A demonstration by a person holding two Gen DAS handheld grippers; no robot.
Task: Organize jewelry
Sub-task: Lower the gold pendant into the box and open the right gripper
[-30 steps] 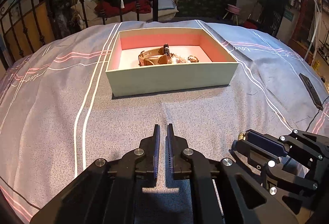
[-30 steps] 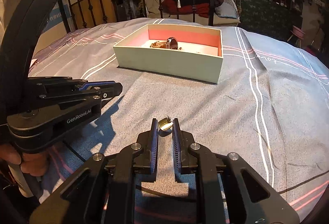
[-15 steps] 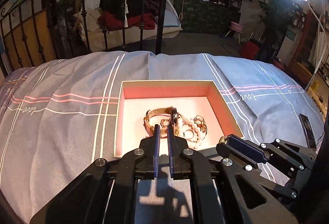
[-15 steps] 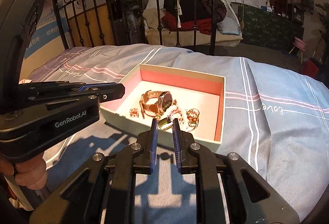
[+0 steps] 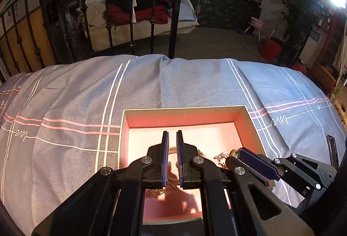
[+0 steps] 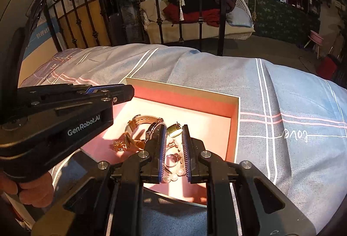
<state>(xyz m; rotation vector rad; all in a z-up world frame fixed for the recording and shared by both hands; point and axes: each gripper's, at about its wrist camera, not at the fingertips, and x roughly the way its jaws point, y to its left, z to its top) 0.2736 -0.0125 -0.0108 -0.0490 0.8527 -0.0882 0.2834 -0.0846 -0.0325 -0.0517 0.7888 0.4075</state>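
so the step in hand looks like dropping the little gold pendant (image 6: 174, 129) into the box (image 6: 235, 125); the right gripper (image 6: 174, 131) has it pinched right at the very tips of its jaws, hanging above the box interior, over the pile already in there; watch (image 6: 151, 127), pearl strand (image 6: 176, 171), a ring (image 6: 171, 159) and a small gold piece (image 6: 119, 146) at the near left.

my take on doing it well: the pendant is only held by its edge, so I'd get lower before letting go, otherwise it could bounce off the watch or the pearls; there's bare pink floor toward the far right of the box, so nudging that way would keep things from tangling; spread the jaws slowly, tiny flat things like to stick to one pad.

pose: both grippers angle down and forward over the near edge of the box, side by side; the left gripper (image 5: 171, 138) sits to the left, jaws pressed nearly together with nothing between them, just hovering over the box floor; a hand (image 6: 34, 190) shows on its handle at the lower left of the right view; the box sits on the striped bedspread (image 5: 195, 84).
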